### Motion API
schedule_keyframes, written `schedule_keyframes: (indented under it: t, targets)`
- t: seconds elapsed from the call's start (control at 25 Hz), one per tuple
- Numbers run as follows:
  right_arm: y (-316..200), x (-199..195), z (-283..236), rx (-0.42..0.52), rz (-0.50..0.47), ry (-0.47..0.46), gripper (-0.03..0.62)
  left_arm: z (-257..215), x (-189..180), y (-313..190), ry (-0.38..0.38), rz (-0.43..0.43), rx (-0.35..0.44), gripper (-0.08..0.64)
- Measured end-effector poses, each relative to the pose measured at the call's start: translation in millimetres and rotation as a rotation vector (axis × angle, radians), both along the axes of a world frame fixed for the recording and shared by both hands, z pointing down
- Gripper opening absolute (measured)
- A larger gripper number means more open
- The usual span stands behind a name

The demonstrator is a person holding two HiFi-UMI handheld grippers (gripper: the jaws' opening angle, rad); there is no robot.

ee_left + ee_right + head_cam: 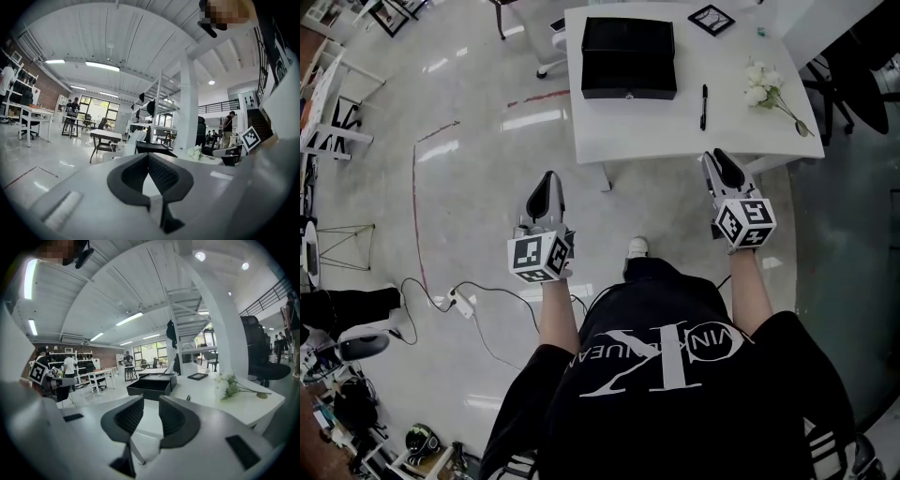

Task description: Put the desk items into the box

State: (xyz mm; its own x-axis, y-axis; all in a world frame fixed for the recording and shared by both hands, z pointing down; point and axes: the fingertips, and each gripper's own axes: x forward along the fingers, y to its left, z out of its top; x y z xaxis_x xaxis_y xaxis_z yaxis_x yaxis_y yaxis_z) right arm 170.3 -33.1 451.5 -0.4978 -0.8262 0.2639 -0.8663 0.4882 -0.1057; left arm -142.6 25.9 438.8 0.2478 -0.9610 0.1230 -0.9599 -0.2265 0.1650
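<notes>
Glossy pale-grey workshop floor, with a red tape line [416, 187] at 10 o'clock of the head view and a white cable [487, 292] at 8 o'clock. At 12 to 1 o'clock, ahead of the person, a white rectangular counter [647, 131] carrying the task's things.

Flat black rectangular box [628, 58] toward the counter's 11 o'clock corner: matt, sharp-edged, a small pale fitting midway along its near wall; open or lidded, not clear. Slim black pen [704, 106] at 4 o'clock of the box, apart from it, lying lengthwise toward the person. Sprig of white flowers [766, 87] at 3 o'clock of the pen, its thin stem running toward the counter's 4 o'clock edge. Small black-framed square picture [711, 19] at 1 o'clock of the box, flat on the counter.

Both forearms bare, reaching forward and down. Left hand-held gripper [548, 176] over the floor at 7 o'clock of the counter, jaw tips pressed together, nothing between them. Right hand-held gripper [718, 156] just at the counter's near edge, at 6 o'clock of the pen, jaws slightly spread, empty. Black-and-white square markers on each gripper's cube.

Black T-shirt [675, 375] with a large pale monogram and lettering, upside-down in the head view; "VIN K" legible, the rest lost in folds.
</notes>
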Motion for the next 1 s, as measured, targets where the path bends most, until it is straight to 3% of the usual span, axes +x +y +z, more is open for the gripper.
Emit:
schedule_keyframes:
  t: [0.28,0.64,1.0]
  targets:
    - [-51,7,15,-0.037,0.009,0.019,0.063,-1,1,-46,-0.004,-0.014,0.014,0.011]
    - [-79,7,52,-0.147,0.043,0.094,0.063,14,-8,-66,-0.001,-0.032,-0.024,0.011]
    - [-117,28,87,-0.320,0.187,0.146,0.063,26,0,-97,-0.027,0.049,-0.078,0.011]
